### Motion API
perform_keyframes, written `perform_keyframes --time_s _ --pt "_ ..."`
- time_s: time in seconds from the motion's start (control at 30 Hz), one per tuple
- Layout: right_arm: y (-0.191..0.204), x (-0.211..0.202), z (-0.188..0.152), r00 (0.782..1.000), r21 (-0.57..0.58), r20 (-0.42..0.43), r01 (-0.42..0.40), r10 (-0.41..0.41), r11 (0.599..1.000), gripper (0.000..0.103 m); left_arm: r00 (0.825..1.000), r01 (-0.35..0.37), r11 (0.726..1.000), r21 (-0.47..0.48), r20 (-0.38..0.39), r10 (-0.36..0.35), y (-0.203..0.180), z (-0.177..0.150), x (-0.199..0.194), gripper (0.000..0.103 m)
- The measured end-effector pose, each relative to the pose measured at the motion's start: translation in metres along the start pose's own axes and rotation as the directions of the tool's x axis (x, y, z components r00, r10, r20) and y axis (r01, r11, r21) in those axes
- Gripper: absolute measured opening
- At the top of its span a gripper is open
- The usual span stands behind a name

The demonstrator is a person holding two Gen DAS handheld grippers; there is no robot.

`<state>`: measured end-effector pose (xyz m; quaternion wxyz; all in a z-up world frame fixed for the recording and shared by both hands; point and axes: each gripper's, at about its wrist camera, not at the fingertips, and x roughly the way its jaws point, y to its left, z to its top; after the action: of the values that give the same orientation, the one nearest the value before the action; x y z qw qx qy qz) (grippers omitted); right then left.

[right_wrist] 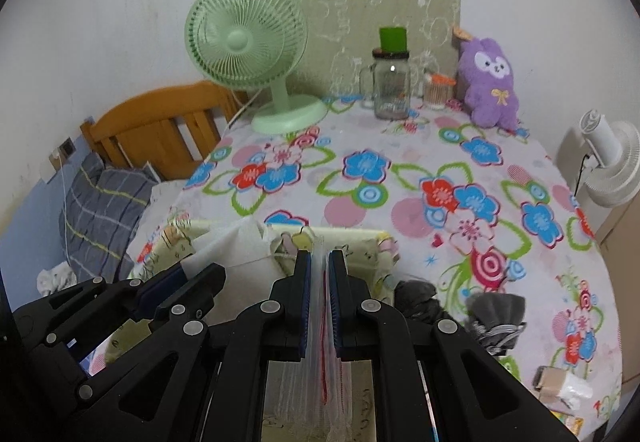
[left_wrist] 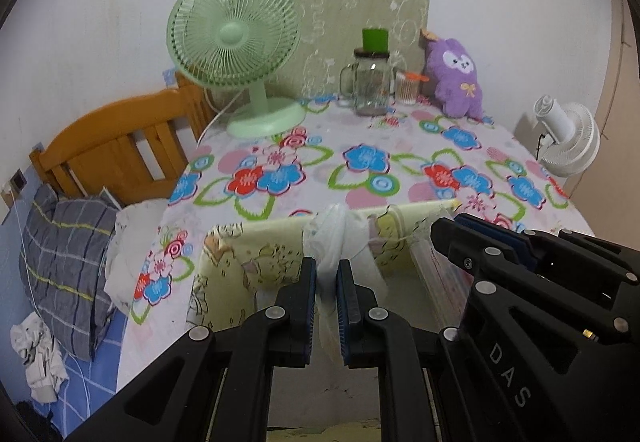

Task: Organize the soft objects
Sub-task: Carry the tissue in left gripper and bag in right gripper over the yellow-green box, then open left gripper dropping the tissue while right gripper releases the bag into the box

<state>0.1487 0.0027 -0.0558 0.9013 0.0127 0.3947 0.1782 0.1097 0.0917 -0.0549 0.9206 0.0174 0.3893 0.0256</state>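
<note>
At lower centre of both frames: left gripper point(left_wrist: 327, 306) clamped on white cloth point(left_wrist: 340, 238), right gripper point(right_wrist: 319, 306) clamped on clear bag point(right_wrist: 320, 374). Keep bag mouth taut; feed cloth in gently above yellow box point(left_wrist: 256, 254).

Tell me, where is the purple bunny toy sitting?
The purple bunny toy sits upright at the far right corner of the flowery table, against the wall, right beside a small cup of sticks and the glass jar.
</note>
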Motion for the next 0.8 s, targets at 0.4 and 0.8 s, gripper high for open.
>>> perform_keyframes --time_s 0.4,0.8 --pt "0.006 0.030 -0.008 0.998 -0.012 -0.060 -0.037 0.036 0.999 0.013 0.997 -0.019 1.000 -0.017 -0.075 0.017 0.008 -0.014 0.024 0.032" --pt "0.003 0.023 -0.011 0.998 -0.032 -0.062 -0.031 0.029 0.999 0.066 0.999 -0.002 0.999 -0.048 -0.047 0.000 0.004 -0.015 0.013 0.081"
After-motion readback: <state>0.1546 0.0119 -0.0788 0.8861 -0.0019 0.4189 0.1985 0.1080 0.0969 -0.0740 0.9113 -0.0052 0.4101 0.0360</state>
